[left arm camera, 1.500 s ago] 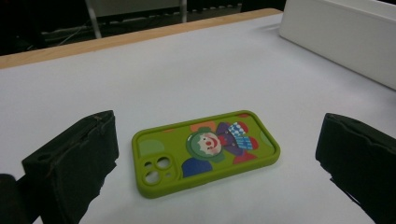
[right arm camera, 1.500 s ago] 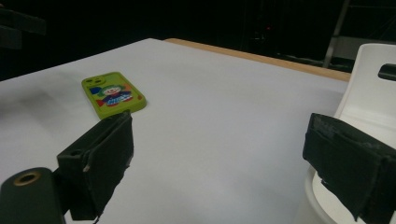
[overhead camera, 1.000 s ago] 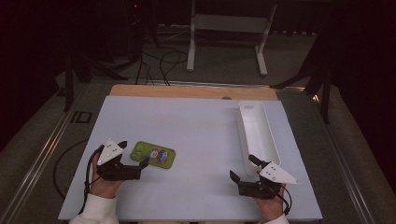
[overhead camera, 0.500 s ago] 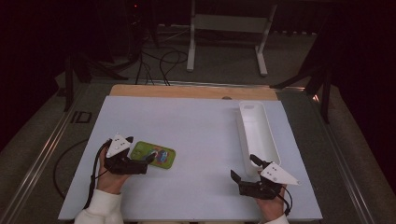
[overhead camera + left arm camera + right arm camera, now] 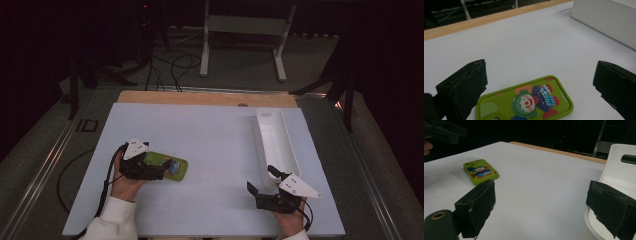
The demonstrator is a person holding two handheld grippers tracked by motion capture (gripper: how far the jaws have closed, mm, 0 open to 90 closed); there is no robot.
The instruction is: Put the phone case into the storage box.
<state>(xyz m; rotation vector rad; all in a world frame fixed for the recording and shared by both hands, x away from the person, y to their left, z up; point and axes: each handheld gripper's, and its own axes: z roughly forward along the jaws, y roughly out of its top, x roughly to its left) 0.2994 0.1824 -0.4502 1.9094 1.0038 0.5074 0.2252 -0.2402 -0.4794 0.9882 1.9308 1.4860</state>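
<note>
Left gripper [image 5: 167, 169]: it is over the left part of the table, held low above the case. In the left gripper view its two jaws stand wide apart, one at each side of the picture, and nothing is between them that they press. It holds nothing.

Case [image 5: 526, 102]: a green phone case with a clown picture on its back. It lies flat on the table [image 5: 210, 135], in the left front part. In the left gripper view it lies between the two jaws, nearer to the one at the left of that view; whether that jaw touches it, I cannot tell. In the high view the gripper covers the left end of the case [image 5: 172, 167]. In the right gripper view the case [image 5: 481, 172] is seen farther off, alone on the white surface.

Right gripper [image 5: 264, 180]: it is near the front edge of the table, at the right side, well apart from the case. Its jaws are also wide apart and empty.

Tray [image 5: 260, 131]: a long white tray at the right side of the table, its front end just beside the right gripper. In the right gripper view one jaw stands in front of the tray [image 5: 616, 162].

Hands: the left hand [image 5: 125, 182] and the right hand [image 5: 287, 220] each hold one gripper from behind.
</note>
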